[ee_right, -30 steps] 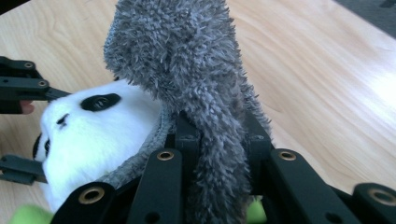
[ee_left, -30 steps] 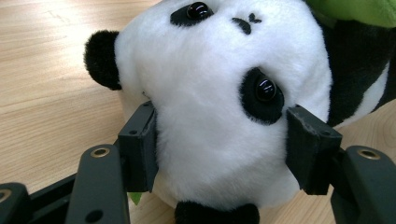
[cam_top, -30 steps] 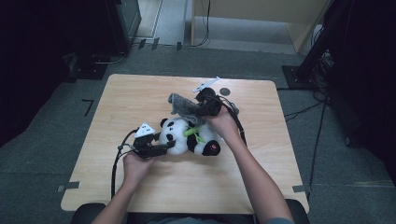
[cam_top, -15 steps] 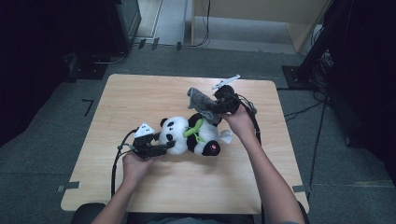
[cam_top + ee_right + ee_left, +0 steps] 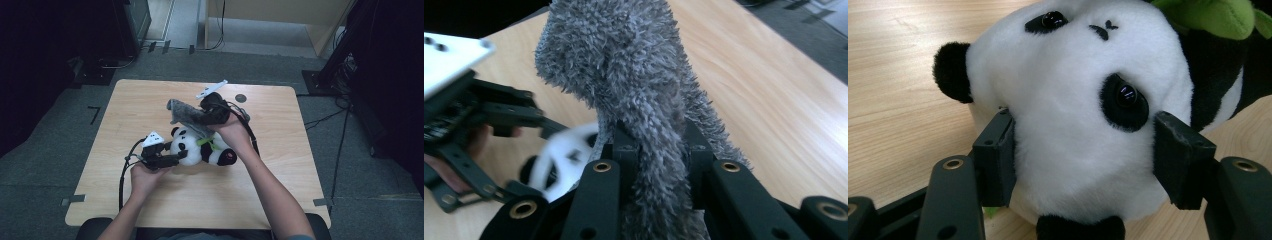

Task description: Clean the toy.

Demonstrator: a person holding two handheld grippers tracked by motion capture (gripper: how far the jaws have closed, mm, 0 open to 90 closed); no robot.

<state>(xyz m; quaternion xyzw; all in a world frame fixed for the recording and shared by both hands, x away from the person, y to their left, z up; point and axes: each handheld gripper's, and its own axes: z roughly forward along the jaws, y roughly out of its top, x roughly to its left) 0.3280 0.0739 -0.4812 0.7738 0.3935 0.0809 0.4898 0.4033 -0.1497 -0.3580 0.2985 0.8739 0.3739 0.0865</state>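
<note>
The stuffed panda (image 5: 200,147) lies on its side near the middle of the counter (image 5: 125,110), and the left tongs (image 5: 172,160) are clamped on its white head (image 5: 1073,125), one pad pressed into the plush at each cheek. The right tongs (image 5: 207,116) are shut on a grey fuzzy cloth (image 5: 187,114), which hangs in the air just above and on the far side of the panda; in the right gripper view the grey pile (image 5: 634,85) is pinched tight between the two jaws. As a judgement, the pinning of the toy and the pick-up of the cloth are done, while laying the cloth over or around the panda is left. Whether the cloth's lower edge touches the panda cannot be told, since the right hand (image 5: 232,131) covers that spot. The panda's body is cut off in the left gripper view, and it is blurred in the right gripper view.
</note>
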